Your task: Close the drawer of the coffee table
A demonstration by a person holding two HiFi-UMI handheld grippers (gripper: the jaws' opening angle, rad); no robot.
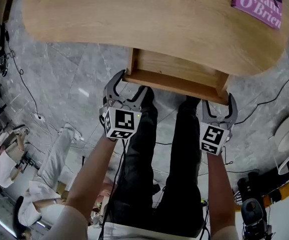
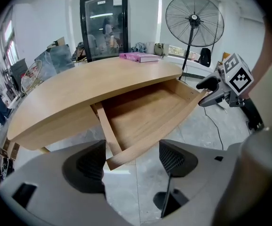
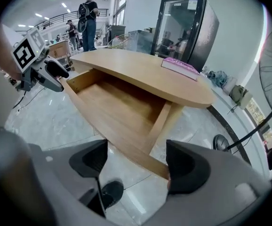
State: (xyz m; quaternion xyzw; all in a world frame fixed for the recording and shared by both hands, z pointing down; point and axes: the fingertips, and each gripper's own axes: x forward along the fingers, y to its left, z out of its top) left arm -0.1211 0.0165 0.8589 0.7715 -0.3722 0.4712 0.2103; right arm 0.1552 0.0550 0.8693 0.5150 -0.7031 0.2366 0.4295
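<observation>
The wooden coffee table (image 1: 134, 19) has its drawer (image 1: 177, 76) pulled out toward me, and the drawer is empty. My left gripper (image 1: 131, 87) is open just in front of the left end of the drawer front. My right gripper (image 1: 218, 103) is open by the right end. In the left gripper view the drawer's near corner (image 2: 119, 157) shows beyond the open left gripper (image 2: 131, 160). In the right gripper view the drawer front (image 3: 126, 140) runs between the jaws of the right gripper (image 3: 136, 163), its end close to the right pad (image 3: 185, 166). Nothing is gripped.
A pink book (image 1: 258, 1) lies on the tabletop's far right. My legs in black trousers (image 1: 144, 154) stand right below the drawer. Cables (image 1: 27, 89) trail over the grey marble floor. A standing fan (image 2: 194, 20) and a black glass-door cabinet (image 2: 104, 25) stand beyond the table.
</observation>
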